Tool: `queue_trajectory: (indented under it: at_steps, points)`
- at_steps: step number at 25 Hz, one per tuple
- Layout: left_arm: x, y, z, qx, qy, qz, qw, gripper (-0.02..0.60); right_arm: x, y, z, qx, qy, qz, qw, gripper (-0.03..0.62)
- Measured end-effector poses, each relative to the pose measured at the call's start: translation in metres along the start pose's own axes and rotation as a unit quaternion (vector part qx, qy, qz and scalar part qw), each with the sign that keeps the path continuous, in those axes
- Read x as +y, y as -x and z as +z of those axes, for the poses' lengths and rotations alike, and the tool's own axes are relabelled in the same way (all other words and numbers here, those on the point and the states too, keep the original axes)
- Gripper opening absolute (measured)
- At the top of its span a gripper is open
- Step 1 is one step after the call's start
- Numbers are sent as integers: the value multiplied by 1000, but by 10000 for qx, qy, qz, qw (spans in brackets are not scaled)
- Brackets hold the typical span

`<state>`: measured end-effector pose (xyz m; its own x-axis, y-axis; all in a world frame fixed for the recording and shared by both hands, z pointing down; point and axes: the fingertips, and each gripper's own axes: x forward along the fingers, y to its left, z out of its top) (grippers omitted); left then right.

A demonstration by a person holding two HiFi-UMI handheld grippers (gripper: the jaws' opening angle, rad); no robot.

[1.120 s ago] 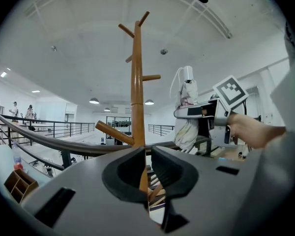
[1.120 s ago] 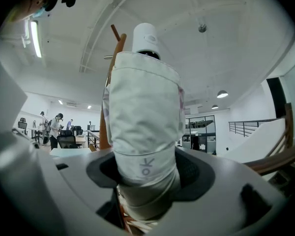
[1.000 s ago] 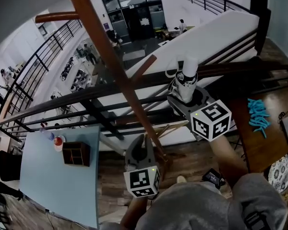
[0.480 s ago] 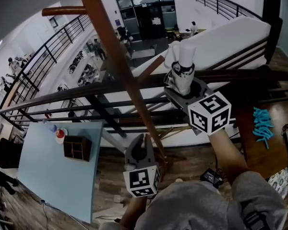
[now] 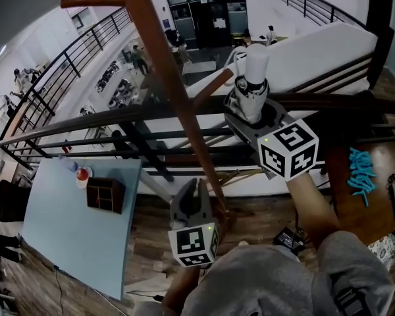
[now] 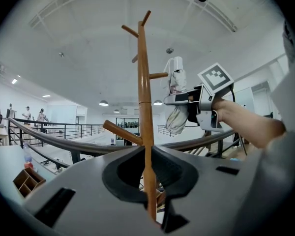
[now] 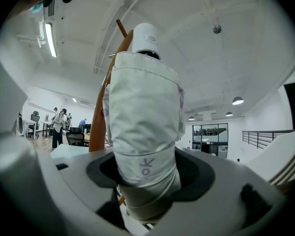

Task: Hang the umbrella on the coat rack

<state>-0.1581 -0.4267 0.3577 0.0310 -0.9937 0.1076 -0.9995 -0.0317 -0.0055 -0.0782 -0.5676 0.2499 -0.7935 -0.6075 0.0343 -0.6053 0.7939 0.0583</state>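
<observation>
While the folded white fabric umbrella (image 7: 145, 112) is up beside the brown wooden coat rack (image 6: 143, 82), it is not yet hung, so the task is judged roughly midway: the lift and approach are done, the hooking and release are left. The right hand-held gripper (image 7: 145, 181) has its jaws pinched on the umbrella's lower body and holds it upright, cap uppermost. The left hand-held gripper (image 6: 150, 181) has its jaws pressed onto the rack's slender pole low down, apparently to steady it.

The left gripper view gives the clearest side-on reading. It shows the umbrella level with a short upward-slanting wooden peg (image 6: 158, 75) and just beside its tip, with a thin white carrying loop (image 6: 168, 68) standing up at the umbrella's top. Whether that loop is already touching the peg cannot be told at this size; it looks merely near it. What remains is to pass the loop over the peg and let go.

The right gripper view shows the firm hold on the fabric, but the umbrella fills it and hides the peg. The head view alone shows both tools at once, with a black metal railing (image 5: 85, 133) and a pale blue desk (image 5: 79, 242) below.
</observation>
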Motion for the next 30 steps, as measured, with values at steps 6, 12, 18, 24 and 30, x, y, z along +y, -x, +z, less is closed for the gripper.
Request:
queue_trajectory:
  at_steps: [6, 12, 18, 24, 30]
  points:
    - [0, -1, 2, 10, -44, 8, 10000, 48, 19, 6, -6, 26, 23, 271, 9996, 281]
    - [1, -1, -3, 53, -40, 24, 10000, 48, 44, 10, -35, 282, -2, 594, 9978, 282]
    - [0, -3, -7, 134, -48, 10, 9999, 48, 58, 12, -58, 487, -69, 759, 9959, 282]
    - [1, -8, -10, 161, -46, 39, 9999, 48, 69, 14, -83, 698, -172, 909, 9933, 282]
    - [0, -11, -17, 254, -38, 60, 9997, 48, 75, 17, -117, 998, -337, 975, 9896, 282]
